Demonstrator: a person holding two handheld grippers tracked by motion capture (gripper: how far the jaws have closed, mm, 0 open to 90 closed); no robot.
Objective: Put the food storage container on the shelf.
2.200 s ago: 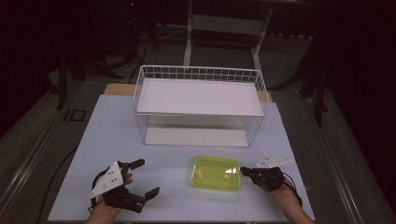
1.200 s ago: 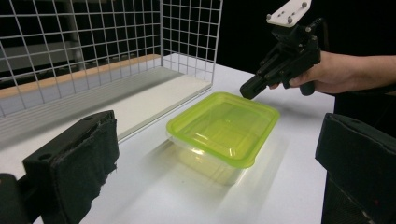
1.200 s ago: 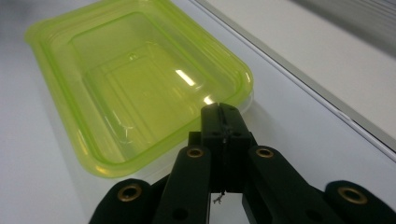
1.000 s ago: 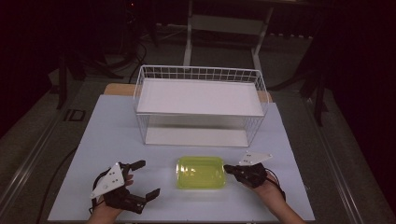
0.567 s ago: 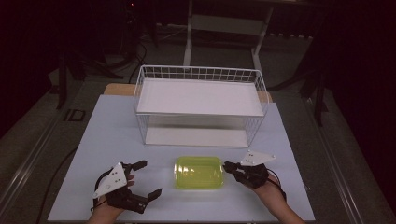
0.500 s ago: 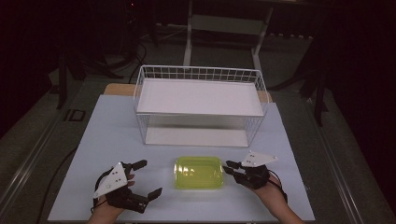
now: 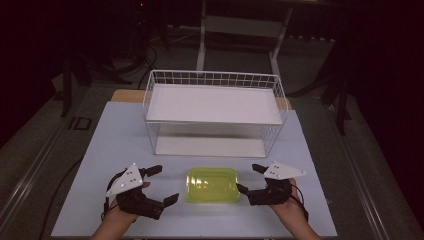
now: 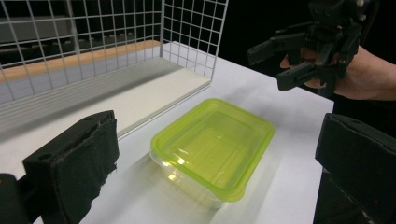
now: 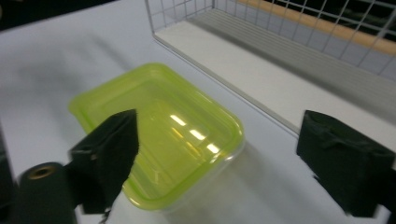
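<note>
At the front left corner of the pale grey rectangular worktop [image 7: 115,130], the left gripper [image 7: 166,185] was held in a hand, its black jaws spread wide with nothing between them. Its white three-cornered plate was turned upward. In the left gripper view, the two padded jaws were seen far apart at the lower corners, with the container lying ahead of the gap between them.

Near the front edge of the worktop, about midway between its left and right sides, a shallow rectangular container of clear plastic with a translucent yellow-green lid [image 7: 212,184] was set flat. It lay just in front of the white wire-mesh rack with a flat white shelf [image 7: 214,103], which stood at the middle of the worktop toward the back edge, its lower board [image 7: 207,146] resting on the surface. The container was apart from the rack's front wire wall.

Toward the front right corner, the right gripper [image 7: 247,179] was held in the other hand. Its jaws had just been opening and stood wide apart, with the near jaw tip just beside the container's right end. Nothing was gripped. In the right gripper view, the container [image 9: 156,133] was seen partly behind the left pad, free of both pads, and the rack's lower board [image 9: 261,65] ran beyond it.
</note>
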